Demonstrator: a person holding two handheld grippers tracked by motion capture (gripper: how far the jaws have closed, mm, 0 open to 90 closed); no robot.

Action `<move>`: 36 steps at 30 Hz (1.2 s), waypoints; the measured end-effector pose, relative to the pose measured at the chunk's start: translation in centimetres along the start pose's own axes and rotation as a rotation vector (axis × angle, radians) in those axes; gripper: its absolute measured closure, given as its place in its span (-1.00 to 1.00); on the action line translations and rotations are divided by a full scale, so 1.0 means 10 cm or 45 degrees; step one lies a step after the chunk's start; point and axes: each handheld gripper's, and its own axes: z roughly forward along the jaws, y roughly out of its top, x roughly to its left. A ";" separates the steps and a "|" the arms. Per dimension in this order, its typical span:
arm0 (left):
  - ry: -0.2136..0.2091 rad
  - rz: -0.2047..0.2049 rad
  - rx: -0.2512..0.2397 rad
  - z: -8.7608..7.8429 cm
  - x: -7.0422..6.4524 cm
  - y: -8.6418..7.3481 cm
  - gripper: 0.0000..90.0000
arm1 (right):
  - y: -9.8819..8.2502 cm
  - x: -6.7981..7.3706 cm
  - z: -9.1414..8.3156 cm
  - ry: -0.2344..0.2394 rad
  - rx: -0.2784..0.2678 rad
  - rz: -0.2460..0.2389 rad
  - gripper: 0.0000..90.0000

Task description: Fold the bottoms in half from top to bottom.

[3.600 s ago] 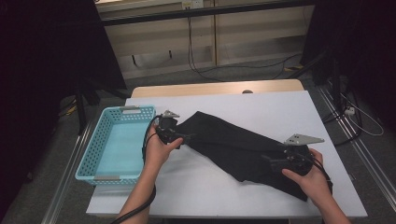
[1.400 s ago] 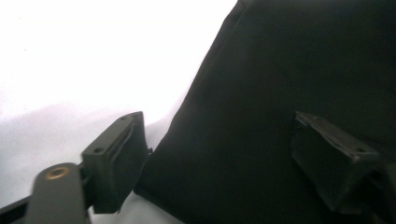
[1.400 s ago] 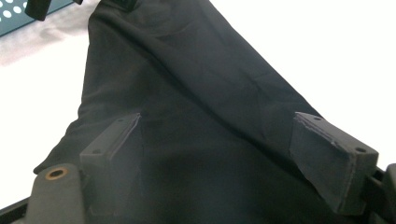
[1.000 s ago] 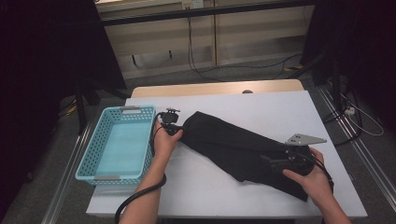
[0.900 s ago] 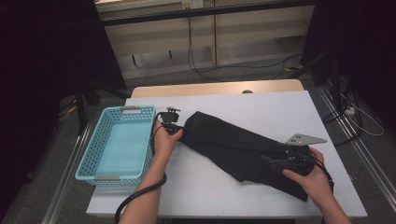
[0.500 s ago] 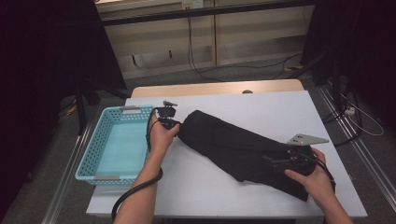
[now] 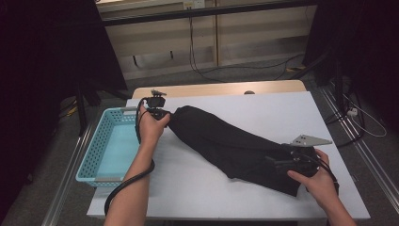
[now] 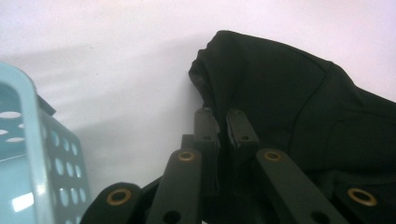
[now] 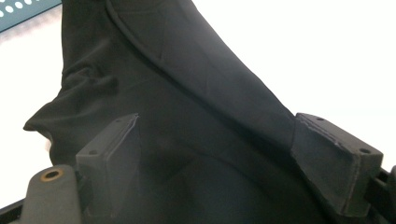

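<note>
— What had changed since a moment earlier?
— The left gripper (image 7: pixel 162 114) had risen a little, its jaws having just closed, pinching the black garment's (image 7: pixel 235 146) end near the blue basket (image 7: pixel 101 150).
— And the other one?
— The right gripper (image 7: pixel 282 162) hadn't moved; its jaws stood wide, straddling the cloth's near end without visibly pressing it.
— The setting?
— The garment lay diagonally across the white desk (image 7: pixel 197 183); grey floor and cables lay beyond.
</note>
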 end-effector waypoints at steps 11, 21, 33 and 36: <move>0.077 0.008 -0.018 -0.17 0.10 0.08 0.88 | 0.00 0.02 0.00 0.011 -0.006 -0.001 -0.64; -0.127 0.086 -0.060 -0.03 -0.31 -0.08 0.88 | 0.00 0.06 0.01 0.026 -0.008 -0.023 -0.64; -0.354 0.247 -0.111 0.14 -0.99 -0.41 0.88 | 0.00 0.10 0.05 0.043 0.002 -0.030 -0.64; -0.394 0.285 -0.096 0.23 -1.15 -0.54 0.88 | 0.00 0.12 0.06 0.040 0.004 -0.029 -0.64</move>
